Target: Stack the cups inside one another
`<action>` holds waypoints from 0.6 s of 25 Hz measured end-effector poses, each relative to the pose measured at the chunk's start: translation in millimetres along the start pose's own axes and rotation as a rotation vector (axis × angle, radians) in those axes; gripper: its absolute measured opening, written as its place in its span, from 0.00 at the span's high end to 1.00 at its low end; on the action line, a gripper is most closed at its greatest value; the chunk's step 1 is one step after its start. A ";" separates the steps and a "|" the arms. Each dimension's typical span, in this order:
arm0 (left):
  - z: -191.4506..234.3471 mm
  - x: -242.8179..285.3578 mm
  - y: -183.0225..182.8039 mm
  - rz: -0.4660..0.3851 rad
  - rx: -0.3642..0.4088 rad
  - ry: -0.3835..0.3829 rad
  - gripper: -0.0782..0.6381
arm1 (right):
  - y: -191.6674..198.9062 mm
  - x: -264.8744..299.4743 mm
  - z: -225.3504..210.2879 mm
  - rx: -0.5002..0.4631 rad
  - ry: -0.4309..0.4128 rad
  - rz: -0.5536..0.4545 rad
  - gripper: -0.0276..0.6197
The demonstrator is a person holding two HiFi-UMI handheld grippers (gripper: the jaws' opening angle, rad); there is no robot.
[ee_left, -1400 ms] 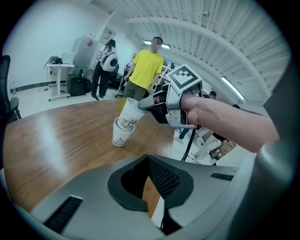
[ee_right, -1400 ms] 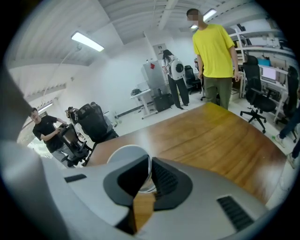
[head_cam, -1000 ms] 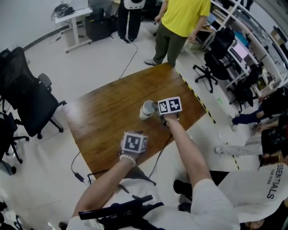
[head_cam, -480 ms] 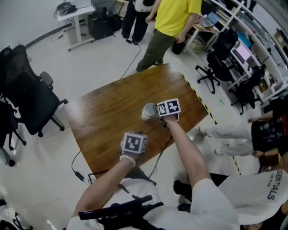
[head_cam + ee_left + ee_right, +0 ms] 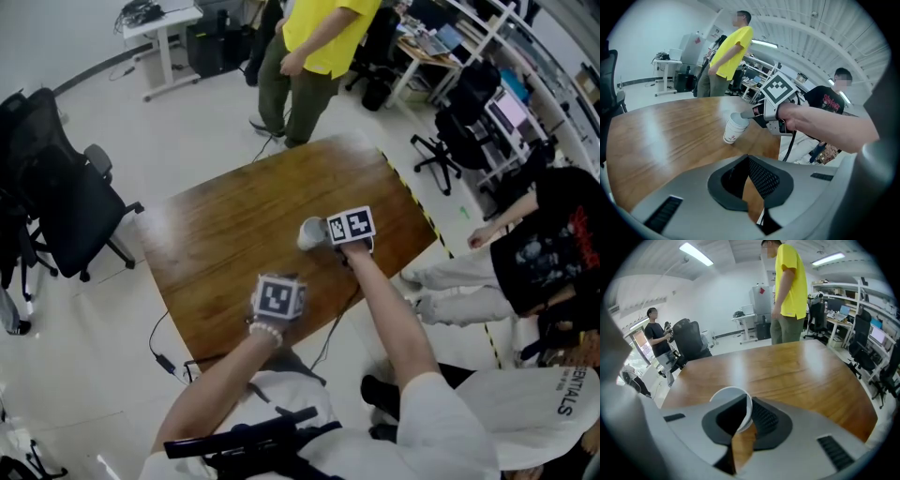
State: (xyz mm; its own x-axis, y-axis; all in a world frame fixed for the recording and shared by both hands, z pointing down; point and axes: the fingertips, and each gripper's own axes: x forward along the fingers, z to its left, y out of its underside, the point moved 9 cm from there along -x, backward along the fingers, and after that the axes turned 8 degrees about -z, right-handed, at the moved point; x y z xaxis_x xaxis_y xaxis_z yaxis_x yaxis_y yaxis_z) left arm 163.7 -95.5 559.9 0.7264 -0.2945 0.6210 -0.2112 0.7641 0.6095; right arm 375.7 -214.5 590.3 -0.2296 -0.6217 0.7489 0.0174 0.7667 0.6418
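- The right gripper has its jaws apart, and they have just been opening; the thin rim of the top cup lies between them, not squeezed; I judge this a release, with that cup already seated in the stack.
- That gripper comes at the stack from above and the side, likely because a pinch on the rim leaves the cup's body free to slide into the one beneath.
- The stack stands on the table.
- The left gripper is open with nothing between its jaws, well apart from the stack on the holder's side; it is probably waiting, since no other loose cup shows.
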 end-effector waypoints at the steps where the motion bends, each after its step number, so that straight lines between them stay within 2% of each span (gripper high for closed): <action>1: 0.3 -0.1 0.0 0.002 -0.001 0.000 0.90 | 0.0 -0.1 0.2 -0.003 0.003 0.000 0.87; 5: 5.3 -0.5 -0.6 0.004 0.003 -0.017 0.90 | -3.5 -7.7 1.0 -0.019 0.027 -0.027 0.86; 8: 13.2 -4.8 0.6 -0.009 -0.004 -0.020 0.90 | -9.6 -22.4 6.6 -0.011 0.043 -0.092 0.83; 13: 24.8 -24.5 -9.6 -0.065 0.065 -0.028 0.90 | -15.1 -68.8 20.8 0.094 0.095 -0.280 0.83; 14: 27.8 -30.8 -12.4 -0.079 0.085 -0.027 0.90 | -11.8 -78.7 27.1 0.119 0.102 -0.316 0.88; 15: 31.1 -37.7 -15.1 -0.094 0.105 -0.027 0.90 | -6.6 -87.8 34.4 0.143 0.108 -0.348 0.89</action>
State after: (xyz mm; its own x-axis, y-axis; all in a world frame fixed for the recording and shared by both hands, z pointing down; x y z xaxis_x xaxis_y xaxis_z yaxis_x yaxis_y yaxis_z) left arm 119.1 -113.8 542.6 0.7288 -0.3779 0.5710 -0.2118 0.6685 0.7129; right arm 362.3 -159.5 514.6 -0.0943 -0.8559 0.5084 -0.1814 0.5169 0.8366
